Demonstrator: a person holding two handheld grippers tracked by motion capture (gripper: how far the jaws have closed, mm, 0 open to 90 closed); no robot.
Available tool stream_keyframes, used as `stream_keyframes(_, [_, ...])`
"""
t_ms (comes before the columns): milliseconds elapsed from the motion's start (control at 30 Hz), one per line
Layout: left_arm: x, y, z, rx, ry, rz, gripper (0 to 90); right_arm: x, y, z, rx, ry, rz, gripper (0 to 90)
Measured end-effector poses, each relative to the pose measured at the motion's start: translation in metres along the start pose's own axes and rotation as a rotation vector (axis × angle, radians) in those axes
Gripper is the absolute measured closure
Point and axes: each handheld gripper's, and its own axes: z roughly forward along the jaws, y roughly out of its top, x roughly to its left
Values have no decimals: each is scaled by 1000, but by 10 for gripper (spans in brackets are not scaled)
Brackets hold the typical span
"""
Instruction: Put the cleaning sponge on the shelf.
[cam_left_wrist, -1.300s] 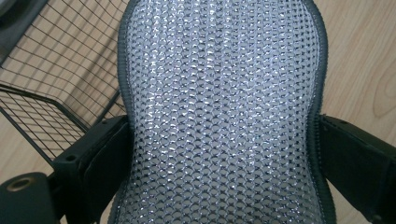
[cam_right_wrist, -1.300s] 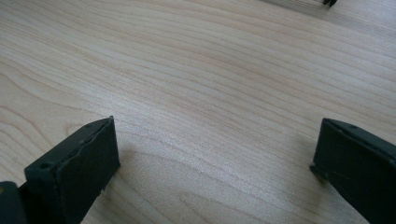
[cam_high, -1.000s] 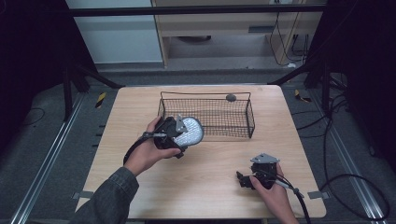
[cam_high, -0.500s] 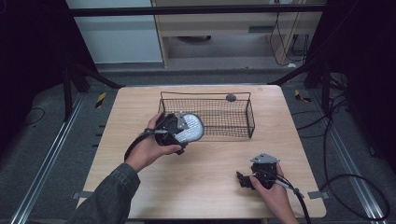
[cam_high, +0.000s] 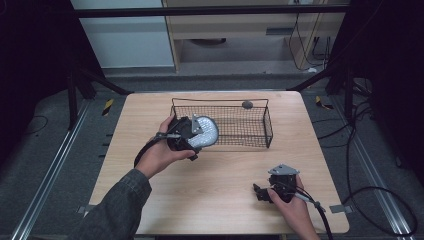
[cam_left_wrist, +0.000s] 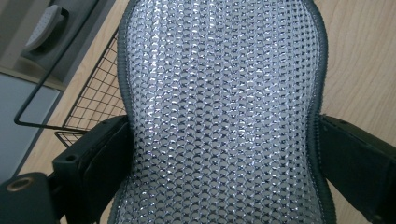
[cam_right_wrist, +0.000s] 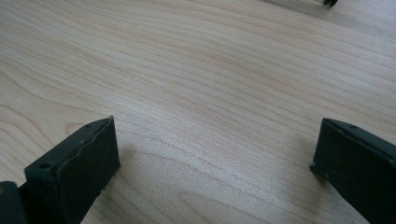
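A silvery, glittering mesh pad with a dark rim is clamped between the jaws of my left gripper, which is shut on its narrow end. The pad hangs just above the near left corner of a black wire basket. My right gripper lies low on the wooden table near its front right, jaws wide open over bare wood with nothing between them.
A small dark round object sits at the basket's far rim. Metal rails and cables run along the floor on both sides of the table. Pale cabinets stand behind it.
My left gripper has carried the pad a little farther away and to the right, up to the basket's near corner. The right gripper has stayed put.
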Motion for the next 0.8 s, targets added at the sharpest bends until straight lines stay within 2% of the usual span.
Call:
stream_keyframes(33, [1,1,0,-1,3,2,56,1,0,-1,4,6,13,4])
stream_keyframes(167, [3,3,3,-11,12,7,56,1,0,-1,6,8,15,4])
stream_keyframes(333, [6,7,7,0,14,29,56,1,0,-1,6,8,16,4])
stream_keyframes(367, [6,8,8,-2,20,34,56,0,0,0,-1,0,-6,4])
stream_keyframes(500, [11,12,10,-3,33,50,55,0,0,0,-1,0,-7,4])
stream_keyframes(800, [19,17,14,-13,44,49,55,0,0,0,-1,0,-7,4])
